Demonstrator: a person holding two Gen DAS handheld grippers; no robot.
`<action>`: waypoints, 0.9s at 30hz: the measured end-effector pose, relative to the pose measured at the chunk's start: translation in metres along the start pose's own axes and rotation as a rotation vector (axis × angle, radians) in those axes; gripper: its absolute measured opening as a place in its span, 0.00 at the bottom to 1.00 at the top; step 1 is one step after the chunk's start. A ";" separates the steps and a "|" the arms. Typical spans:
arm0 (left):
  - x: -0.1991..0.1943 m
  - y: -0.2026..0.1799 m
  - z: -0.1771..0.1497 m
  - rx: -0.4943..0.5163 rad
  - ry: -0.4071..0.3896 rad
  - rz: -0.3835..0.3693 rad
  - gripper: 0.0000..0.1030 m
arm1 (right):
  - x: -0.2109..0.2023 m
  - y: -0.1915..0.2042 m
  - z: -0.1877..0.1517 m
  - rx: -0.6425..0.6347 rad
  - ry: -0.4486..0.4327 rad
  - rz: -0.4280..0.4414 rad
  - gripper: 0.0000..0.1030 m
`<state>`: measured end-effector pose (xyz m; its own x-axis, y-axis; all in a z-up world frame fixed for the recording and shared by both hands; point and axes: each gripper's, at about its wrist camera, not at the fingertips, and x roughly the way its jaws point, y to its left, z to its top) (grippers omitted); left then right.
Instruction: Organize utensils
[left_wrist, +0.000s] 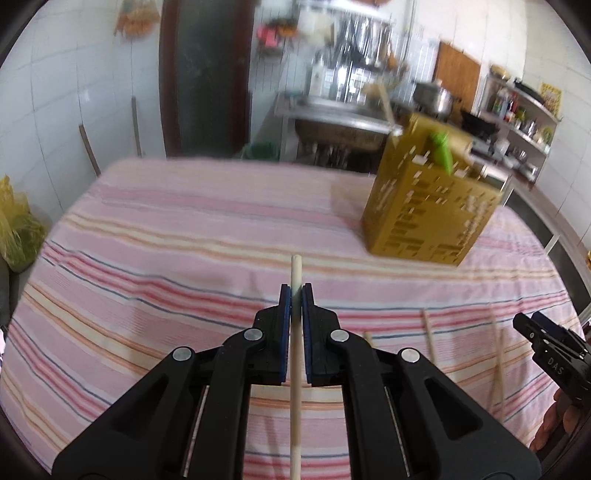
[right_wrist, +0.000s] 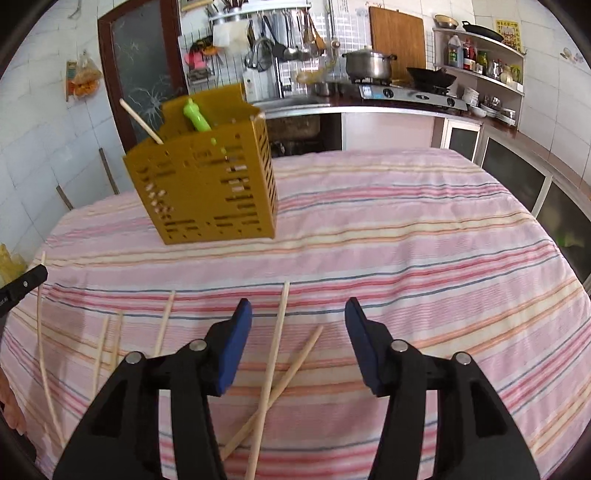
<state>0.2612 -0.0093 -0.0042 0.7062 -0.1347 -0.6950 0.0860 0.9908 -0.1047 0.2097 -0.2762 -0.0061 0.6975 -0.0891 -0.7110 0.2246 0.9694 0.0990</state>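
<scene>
- Bench (right_wrist: 406, 229) under a pink striped cloth, spread ahead of and below both claws; serves as the work surface for sorting.
- Yellow utensil holder (right_wrist: 207, 188) stands upright on the bench, ahead-left of the right claw and ahead-right of the left claw; likely the drop target. A green utensil (right_wrist: 195, 116) and one chopstick (right_wrist: 142, 122) already lean out of its top.
- Left claw (left_wrist: 296, 295) pinched tight on a chopstick (left_wrist: 295, 369), which runs lengthwise between the pads with its tip poking out ahead; gripped mid-shaft, probably so it can be carried and tipped into the holder.
- Right claw (right_wrist: 298, 314) spread wide, holding nothing, hovering over two crossed chopsticks (right_wrist: 273, 373) lying on the cloth directly between and below its fingers; looks lined up for the next pick.
- More loose chopsticks (right_wrist: 164, 321) lie on the cloth left of the right claw, not yet sorted.
</scene>
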 end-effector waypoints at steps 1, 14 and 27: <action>0.008 0.003 -0.001 -0.007 0.022 0.002 0.05 | 0.007 0.003 0.000 -0.009 0.020 -0.003 0.50; 0.027 0.000 -0.006 -0.007 0.060 0.015 0.05 | 0.037 0.018 0.002 -0.043 0.122 -0.049 0.09; -0.028 -0.007 -0.003 0.024 -0.079 0.011 0.05 | -0.034 0.003 0.013 0.041 -0.087 0.034 0.06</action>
<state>0.2389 -0.0130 0.0136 0.7602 -0.1231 -0.6380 0.0941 0.9924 -0.0794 0.1954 -0.2733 0.0271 0.7613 -0.0772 -0.6438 0.2260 0.9622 0.1518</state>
